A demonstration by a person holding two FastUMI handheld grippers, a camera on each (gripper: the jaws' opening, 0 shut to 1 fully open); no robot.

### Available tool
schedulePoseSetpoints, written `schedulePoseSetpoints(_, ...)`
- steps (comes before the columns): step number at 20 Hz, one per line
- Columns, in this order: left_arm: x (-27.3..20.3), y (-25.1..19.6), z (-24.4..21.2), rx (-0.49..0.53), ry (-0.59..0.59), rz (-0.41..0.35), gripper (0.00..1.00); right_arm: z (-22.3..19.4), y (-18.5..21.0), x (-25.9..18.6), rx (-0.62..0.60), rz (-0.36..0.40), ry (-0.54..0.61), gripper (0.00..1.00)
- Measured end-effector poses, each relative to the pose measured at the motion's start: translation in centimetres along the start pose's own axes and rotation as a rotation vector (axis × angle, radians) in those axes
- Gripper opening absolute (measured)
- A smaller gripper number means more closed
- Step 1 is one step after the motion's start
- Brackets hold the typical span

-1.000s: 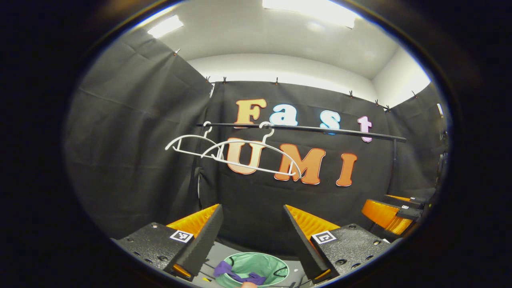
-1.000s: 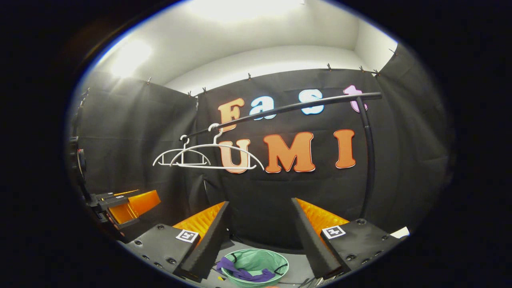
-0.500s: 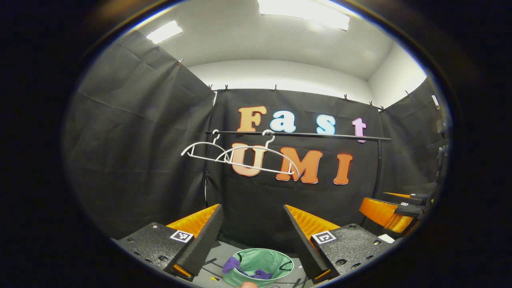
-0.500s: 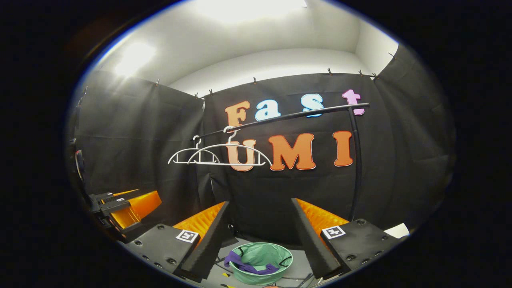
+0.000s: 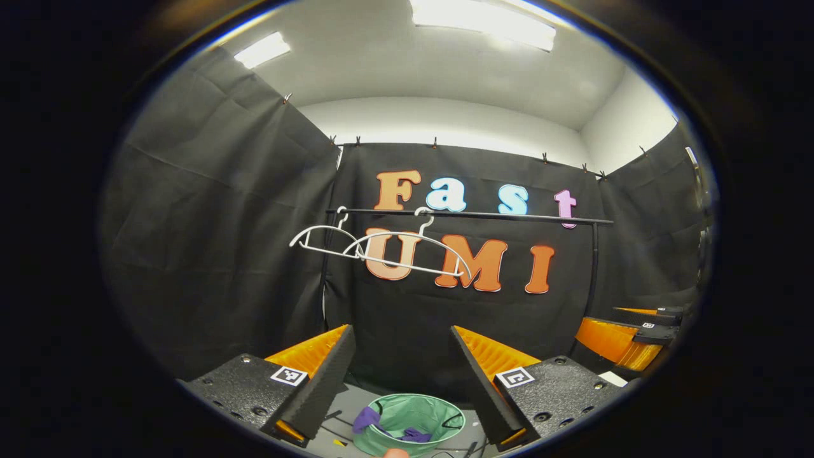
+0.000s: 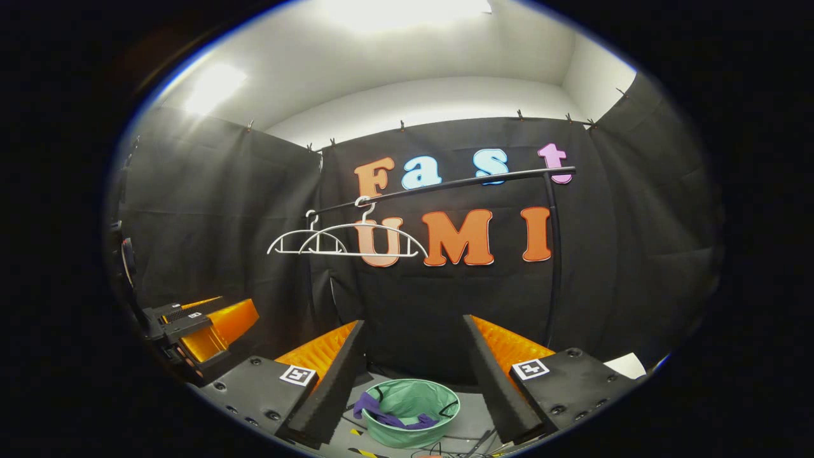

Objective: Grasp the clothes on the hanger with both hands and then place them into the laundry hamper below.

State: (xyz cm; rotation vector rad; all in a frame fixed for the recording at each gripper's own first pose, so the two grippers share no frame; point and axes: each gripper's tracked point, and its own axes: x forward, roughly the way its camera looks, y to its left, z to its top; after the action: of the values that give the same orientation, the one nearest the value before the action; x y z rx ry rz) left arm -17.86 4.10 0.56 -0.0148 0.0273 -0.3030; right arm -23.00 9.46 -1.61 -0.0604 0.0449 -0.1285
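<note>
Bright ceiling glare, bowed fisheye edges

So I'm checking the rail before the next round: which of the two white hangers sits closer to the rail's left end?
The smaller-looking hanger, hooked nearest the rail's left end. The wider hanger hangs just to its right, overlapping it. Both are bare.
</note>
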Motion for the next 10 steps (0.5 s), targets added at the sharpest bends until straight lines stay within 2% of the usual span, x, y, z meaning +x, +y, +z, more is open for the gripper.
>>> schedulePoseSetpoints(3,-0.3,0.1,-0.1,-0.009,0.004,-0.001,0.93,0.4,0.1,0.2,0.006,0.001,-0.010,0.97)
schedulePoseSetpoints(4,-0.4,0.3,-0.2,-0.010,0.005,0.004,0.87,0.5,0.4,0.4,0.007,0.008,-0.012,0.97)
schedulePoseSetpoints(5,-0.7,0.5,-0.2,-0.012,0.007,0.009,0.93,0.4,0.6,0.6,0.003,0.013,-0.013,0.97)
schedulePoseSetpoints(6,-1.0,0.6,-0.2,-0.015,0.009,0.013,0.87,0.3,0.8,0.8,-0.004,0.018,-0.013,0.97)
schedulePoseSetpoints(7,-1.3,0.7,-0.2,-0.018,0.011,0.015,0.93,0.3,1.1,0.8,-0.011,0.025,-0.014,0.97)
schedulePoseSetpoints(10,-1.9,1.2,-0.2,-0.017,0.016,0.027,0.93,-0.2,2.5,0.4,-0.006,0.056,-0.008,0.97)
